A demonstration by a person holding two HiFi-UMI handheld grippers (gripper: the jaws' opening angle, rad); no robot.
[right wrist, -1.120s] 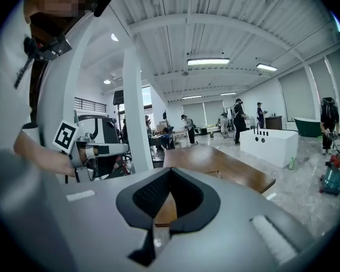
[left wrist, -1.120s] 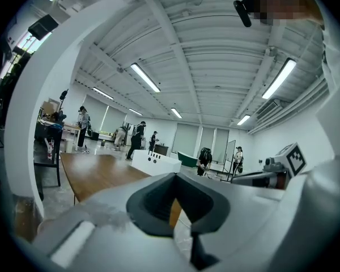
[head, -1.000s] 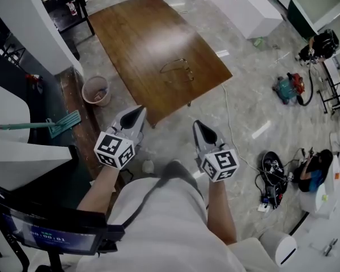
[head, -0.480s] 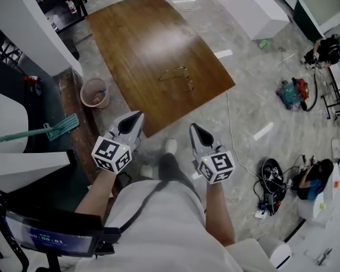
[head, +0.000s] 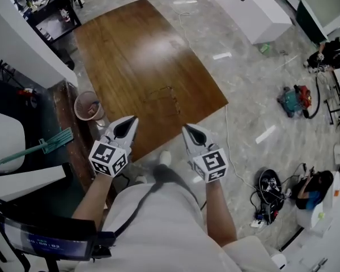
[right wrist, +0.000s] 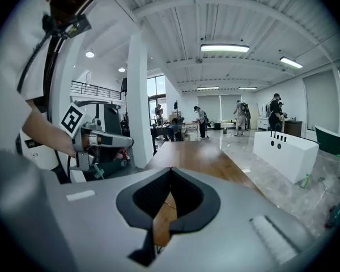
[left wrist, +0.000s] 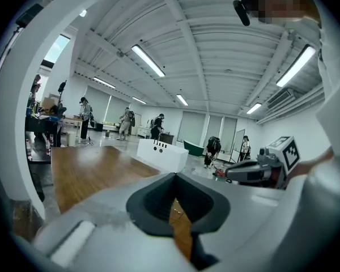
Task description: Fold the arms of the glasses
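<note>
The thin wire-framed glasses lie with arms open on the brown wooden table, near its front edge. My left gripper is shut and empty, its tip just short of the table's near edge, left of the glasses. My right gripper is also shut and empty, over the floor at the table's front corner. In the left gripper view the closed jaws point at the table, with the right gripper alongside. The right gripper view shows its closed jaws, with a faint glimpse of the glasses behind them.
A waste bin stands at the table's left side, and a green mop lies further left. A white cabinet is beyond the table. Cables and tools litter the floor at right. People stand in the far room.
Both grippers have moved forward toward the table's near edge, still shut. The person has stepped closer, so the table and glasses sit nearer the grippers.
</note>
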